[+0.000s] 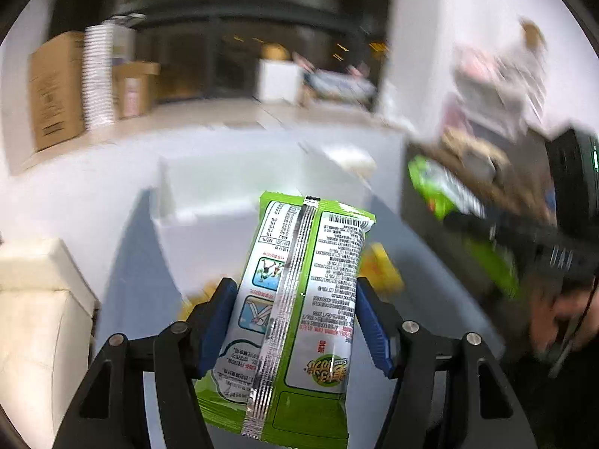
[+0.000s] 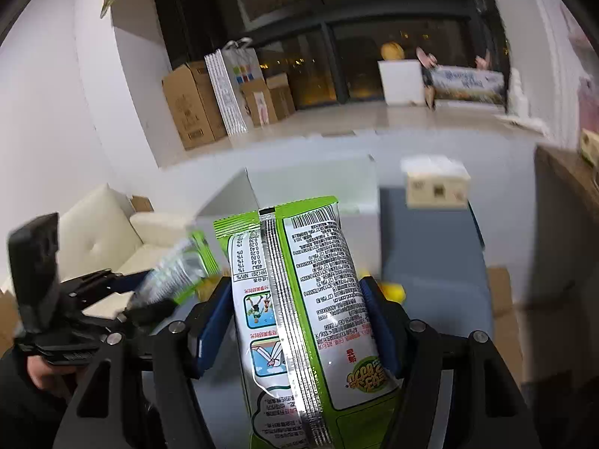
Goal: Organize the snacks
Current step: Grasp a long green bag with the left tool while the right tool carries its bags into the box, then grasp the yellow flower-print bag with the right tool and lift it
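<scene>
1. Left gripper (image 1: 295, 321) — blue pads (image 1: 213, 331) clamp a green snack packet (image 1: 299, 299) from both sides; its back seam faces the camera.
2. Right gripper (image 2: 295, 321) — its blue pads grip a second green snack packet (image 2: 310, 310) the same way, barcode end pointing away.
3. Both packets are held in the air above the grey tabletop (image 2: 430, 262), near an open white box (image 1: 224, 194).
4. Yellow items (image 1: 378, 265) lie on the tabletop below the packets; too blurred to identify.

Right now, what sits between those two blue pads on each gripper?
A green snack packet each: one between the left gripper's pads in its wrist view, another in the right gripper.
</scene>
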Available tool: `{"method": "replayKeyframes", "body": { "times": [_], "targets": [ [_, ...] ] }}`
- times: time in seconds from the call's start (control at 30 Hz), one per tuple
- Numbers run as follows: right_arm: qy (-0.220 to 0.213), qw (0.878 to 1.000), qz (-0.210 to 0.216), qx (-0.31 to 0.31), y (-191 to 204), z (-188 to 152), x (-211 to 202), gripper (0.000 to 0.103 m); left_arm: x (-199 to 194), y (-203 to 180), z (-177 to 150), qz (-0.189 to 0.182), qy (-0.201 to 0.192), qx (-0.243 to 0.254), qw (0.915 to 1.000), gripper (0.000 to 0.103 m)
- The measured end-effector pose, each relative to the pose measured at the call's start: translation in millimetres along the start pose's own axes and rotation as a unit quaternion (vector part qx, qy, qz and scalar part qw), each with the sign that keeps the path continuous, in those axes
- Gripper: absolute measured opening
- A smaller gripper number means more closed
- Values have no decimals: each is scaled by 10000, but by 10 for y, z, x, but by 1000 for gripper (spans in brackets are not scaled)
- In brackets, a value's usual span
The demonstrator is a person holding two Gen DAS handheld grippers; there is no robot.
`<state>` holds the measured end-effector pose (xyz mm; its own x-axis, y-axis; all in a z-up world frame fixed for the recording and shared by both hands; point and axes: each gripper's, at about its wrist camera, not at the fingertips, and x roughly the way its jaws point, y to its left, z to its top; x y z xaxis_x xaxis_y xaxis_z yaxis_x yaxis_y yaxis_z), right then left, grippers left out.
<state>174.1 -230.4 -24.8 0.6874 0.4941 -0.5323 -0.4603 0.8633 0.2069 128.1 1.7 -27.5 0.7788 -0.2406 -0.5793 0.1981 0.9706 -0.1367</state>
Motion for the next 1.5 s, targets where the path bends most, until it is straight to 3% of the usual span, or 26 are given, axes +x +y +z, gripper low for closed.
{"method": "replayKeyframes", "body": {
  "times": [0.17, 0.33, 0.4, 0.47, 0.53, 0.6, 0.83, 1.0, 1.07, 1.17, 1.33, 1.5],
  "targets": [
    [-244, 9995, -178, -79, 120, 594, 438, 72, 265, 348, 618, 245, -377, -372, 9983, 68],
    [-124, 9995, -194, 216, 8, 980, 1003, 72, 814, 705, 990, 373, -121, -744, 9965, 68],
    [57, 9994, -282, 211, -60, 1059, 1258, 73, 1014, 752, 1062, 464, 19, -698, 9965, 72],
    [244, 9991, -179, 294, -132, 1099, 1415, 81, 1260, 783, 1107, 420, 378, -644, 9963, 83],
    [318, 9985, -103, 438, -222, 1130, 1488, 93, 1368, 822, 1098, 468, 511, -669, 9954, 101],
    [249, 9978, -202, 588, -294, 1131, 1463, 103, 1358, 874, 1047, 416, 462, -778, 9950, 103],
    [191, 9945, -229, 1000, -499, 1078, 1259, 103, 1291, 939, 945, 413, 534, -955, 9931, 103],
    [223, 9962, -469, 694, -405, 893, 915, 103, 1024, 813, 843, 407, 360, -772, 9955, 103],
    [275, 9955, -804, 418, -322, 709, 759, 103, 881, 743, 765, 413, 254, -672, 9966, 103],
    [474, 9937, -974, 275, -252, 347, 629, 103, 660, 602, 590, 433, 124, -485, 9978, 103],
    [870, 9878, -1256, 313, -207, -313, 635, 103, 380, 416, 129, 372, 118, -431, 9983, 103],
    [983, 9811, -1538, -641, -49, -598, 796, 103, 251, 358, -302, 225, 381, -532, 9976, 103]
  ]
}}
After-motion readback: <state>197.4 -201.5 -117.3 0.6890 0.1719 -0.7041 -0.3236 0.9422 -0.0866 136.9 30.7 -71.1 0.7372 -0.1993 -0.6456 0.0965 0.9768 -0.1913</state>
